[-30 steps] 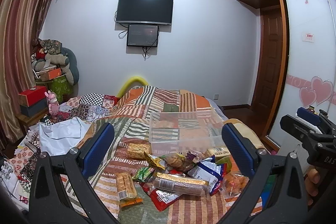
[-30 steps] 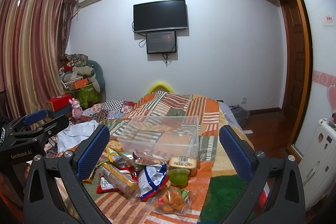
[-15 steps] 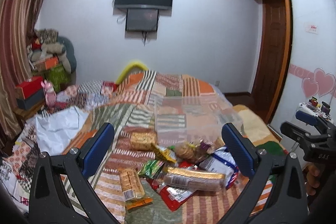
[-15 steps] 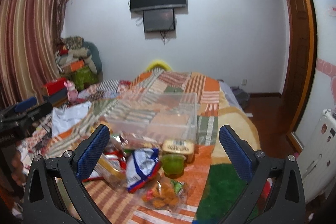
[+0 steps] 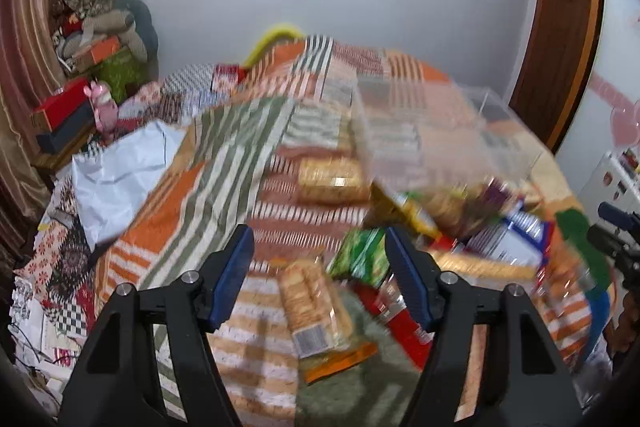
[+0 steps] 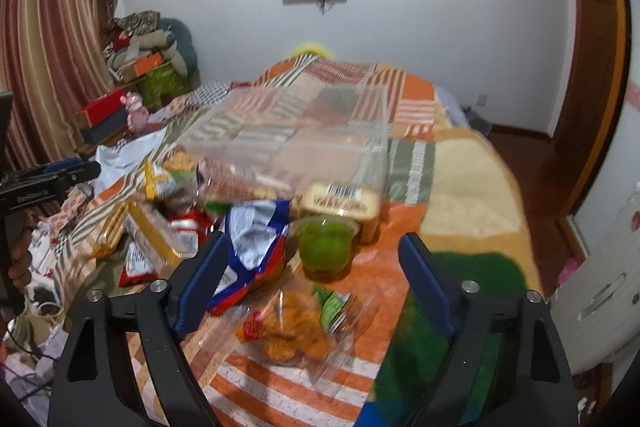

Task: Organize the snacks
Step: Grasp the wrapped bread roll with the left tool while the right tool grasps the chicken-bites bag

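Observation:
Several snack packs lie on a patchwork bedspread in front of a clear plastic bin (image 5: 424, 135), also in the right wrist view (image 6: 296, 139). My left gripper (image 5: 320, 259) is open and empty, with a clear pack of crackers (image 5: 310, 303) lying between and just below its fingers. My right gripper (image 6: 316, 267) is open and empty over a green jelly cup (image 6: 326, 243), a blue-and-white bag (image 6: 252, 247) and a clear bag of orange fried snacks (image 6: 288, 327). The view is blurred.
A boxed snack with a barcode (image 6: 340, 205) leans on the bin's front. A white bag (image 5: 120, 171) lies at the bed's left. Boxes and stuffed clutter (image 5: 96, 39) stand by the curtain. A wooden door (image 5: 560, 39) is at right.
Both grippers have dropped and tilted down toward the snack pile, which now looks much closer. Both sets of fingers have narrowed but stay open.

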